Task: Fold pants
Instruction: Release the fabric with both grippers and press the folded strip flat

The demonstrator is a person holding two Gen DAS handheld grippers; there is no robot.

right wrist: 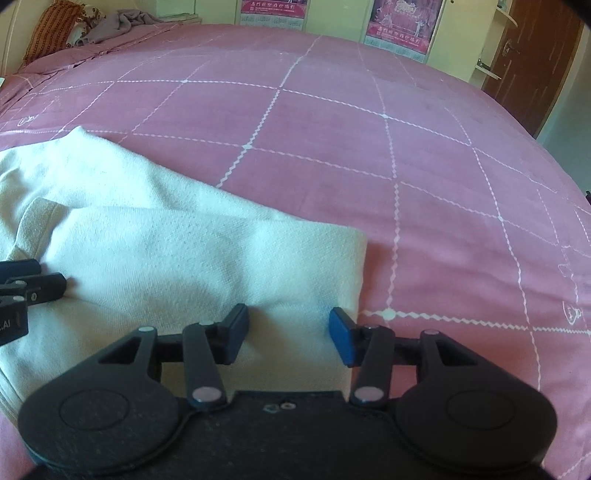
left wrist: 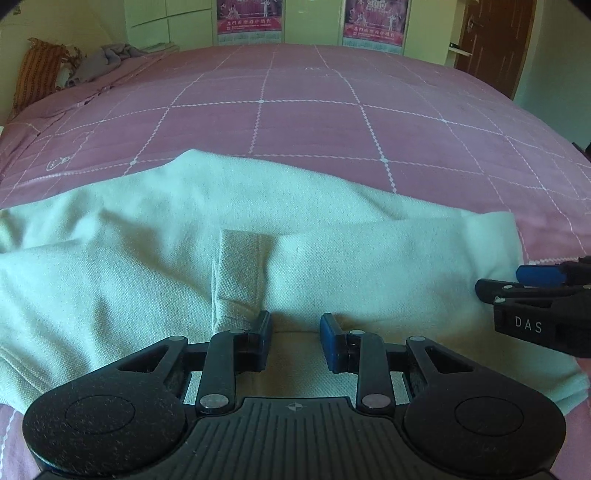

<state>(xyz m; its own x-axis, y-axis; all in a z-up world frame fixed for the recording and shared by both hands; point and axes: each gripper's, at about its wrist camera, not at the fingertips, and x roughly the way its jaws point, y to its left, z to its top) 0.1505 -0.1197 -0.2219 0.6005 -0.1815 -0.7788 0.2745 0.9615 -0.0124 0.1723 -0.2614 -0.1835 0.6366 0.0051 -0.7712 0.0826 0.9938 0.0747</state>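
Observation:
Pale cream pants [left wrist: 258, 236] lie folded in layers on a pink checked bedspread [left wrist: 295, 110], with a small rectangular flap [left wrist: 238, 273] near the middle. My left gripper [left wrist: 295, 325] is open, low over the near edge of the pants, holding nothing. My right gripper [right wrist: 290, 325] is open over the right end of the pants [right wrist: 184, 258], near the square folded corner [right wrist: 360, 243]. Its fingers [left wrist: 517, 288] enter the left wrist view from the right. The left gripper's fingers [right wrist: 37, 286] show at the left edge of the right wrist view.
The bedspread stretches far beyond the pants [right wrist: 369, 147]. A striped pillow [left wrist: 37, 70] and a grey crumpled cloth [left wrist: 107, 59] lie at the far left head of the bed. Wardrobe doors with posters [left wrist: 373, 22] and a brown door [left wrist: 495, 40] stand behind.

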